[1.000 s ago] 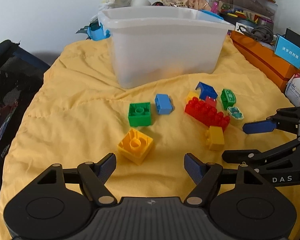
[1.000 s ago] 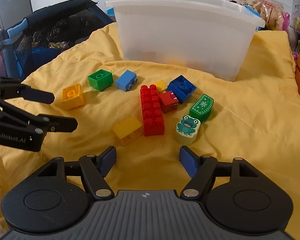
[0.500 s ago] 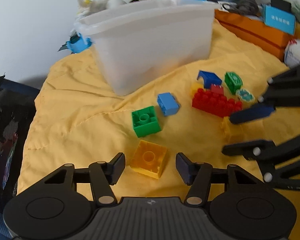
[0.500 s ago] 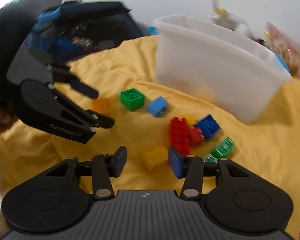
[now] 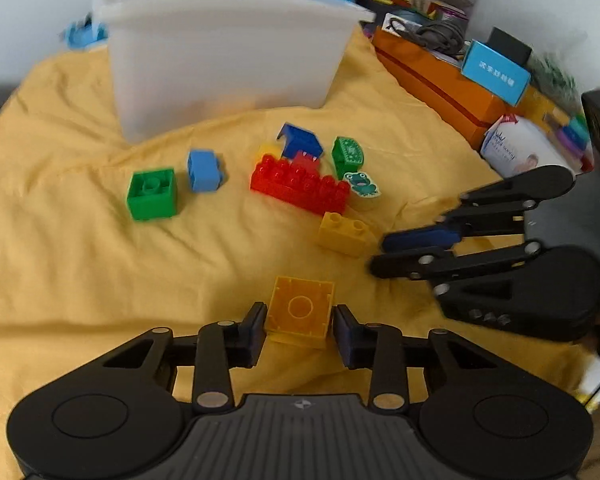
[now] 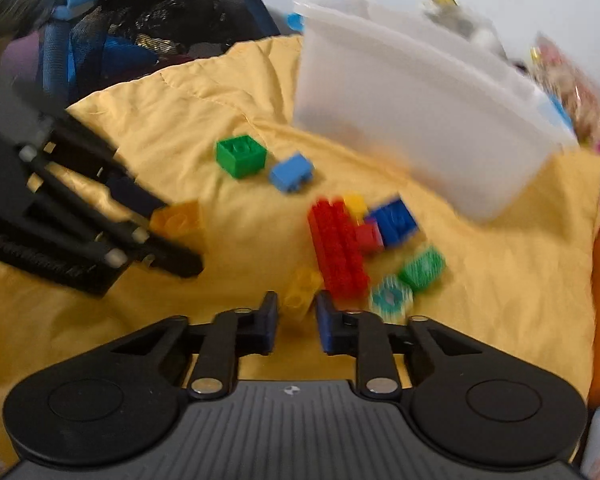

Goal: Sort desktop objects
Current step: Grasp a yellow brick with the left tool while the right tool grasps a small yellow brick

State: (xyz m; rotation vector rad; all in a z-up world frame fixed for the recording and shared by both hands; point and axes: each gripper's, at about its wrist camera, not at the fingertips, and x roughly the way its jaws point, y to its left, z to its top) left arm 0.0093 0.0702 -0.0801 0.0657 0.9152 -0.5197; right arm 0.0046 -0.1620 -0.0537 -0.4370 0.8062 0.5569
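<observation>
My left gripper (image 5: 299, 330) is shut on an orange square brick (image 5: 300, 316), its hollow underside facing me; it also shows in the right wrist view (image 6: 178, 218). My right gripper (image 6: 296, 326) has narrowed around a yellow two-stud brick (image 6: 302, 290); the view is blurred and contact is unclear. In the left wrist view that brick (image 5: 342, 233) lies just left of the right gripper's tips (image 5: 384, 254). A red long brick (image 5: 300, 186), green brick (image 5: 152, 194), light blue brick (image 5: 204, 170), dark blue brick (image 5: 300, 140), green patterned block (image 5: 348, 154) and frog block (image 5: 362, 184) lie on the yellow cloth (image 5: 80, 260).
A large translucent white bin (image 5: 224, 52) stands at the back of the cloth. An orange box (image 5: 436, 80) with clutter and a tissue pack (image 5: 520, 152) border the right. A dark mesh bag (image 6: 140, 40) sits at the far left.
My left gripper has closed on the orange brick and turned it underside up. My right gripper has narrowed and moved onto the yellow two-stud brick.
</observation>
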